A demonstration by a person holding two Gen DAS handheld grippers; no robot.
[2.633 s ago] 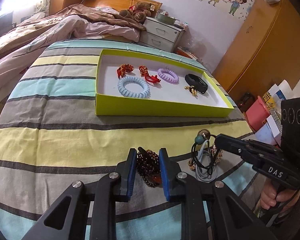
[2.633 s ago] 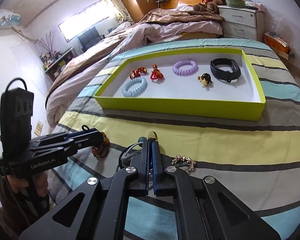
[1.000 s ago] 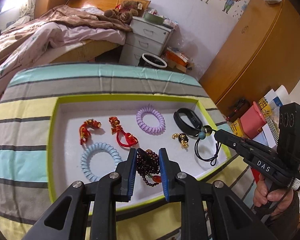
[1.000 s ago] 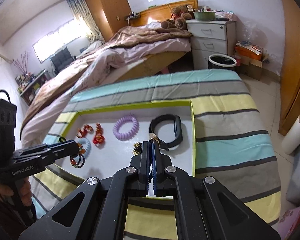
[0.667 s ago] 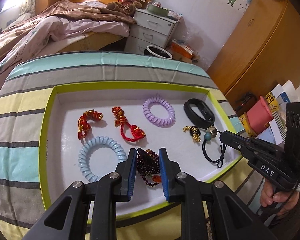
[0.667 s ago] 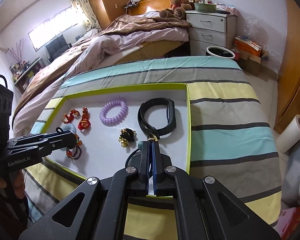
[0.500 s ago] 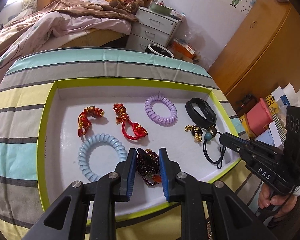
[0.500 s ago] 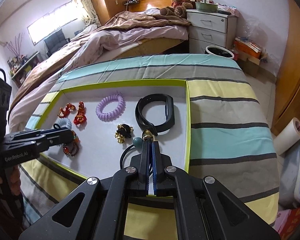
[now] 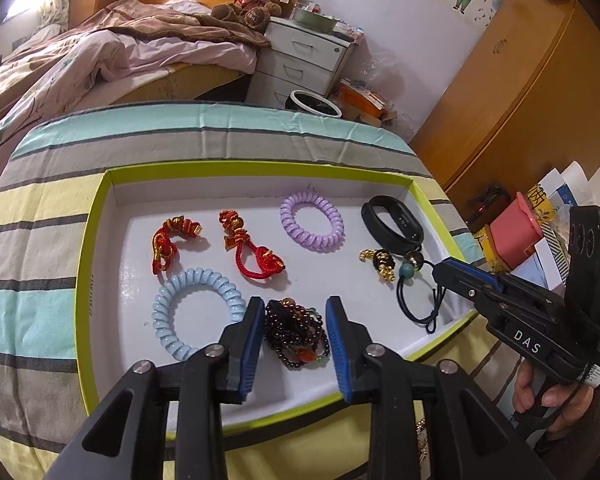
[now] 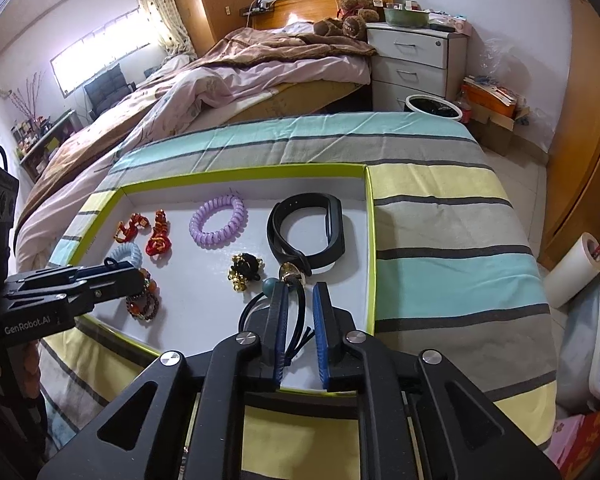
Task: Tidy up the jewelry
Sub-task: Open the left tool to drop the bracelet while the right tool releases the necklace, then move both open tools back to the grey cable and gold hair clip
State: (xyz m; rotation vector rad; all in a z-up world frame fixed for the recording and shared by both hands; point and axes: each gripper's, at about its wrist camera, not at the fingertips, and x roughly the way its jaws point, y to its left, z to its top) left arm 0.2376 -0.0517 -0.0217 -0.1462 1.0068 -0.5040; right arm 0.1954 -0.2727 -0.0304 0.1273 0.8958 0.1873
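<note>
A green-walled tray (image 9: 85,280) with a white floor lies on the striped table. My left gripper (image 9: 296,308) is open, its jaws on either side of a dark red bead bracelet (image 9: 296,330) that lies on the tray floor. My right gripper (image 10: 300,294) is open around a black hair tie with a teal bead (image 10: 270,285), which rests on the tray by its right wall; it also shows in the left wrist view (image 9: 414,292). The right gripper (image 9: 440,270) appears in the left wrist view, the left gripper (image 10: 134,276) in the right wrist view.
In the tray lie a blue coil tie (image 9: 196,312), a purple coil tie (image 9: 312,222), two red knot charms (image 9: 172,240), a black wristband (image 9: 392,222) and a gold-black charm (image 9: 380,262). A bed, a nightstand (image 10: 416,60) and a wardrobe stand beyond the table.
Both grippers carried their pieces from the table front over the tray and lowered them. Both jaws have now opened, letting go of the bead bracelet and the black hair tie.
</note>
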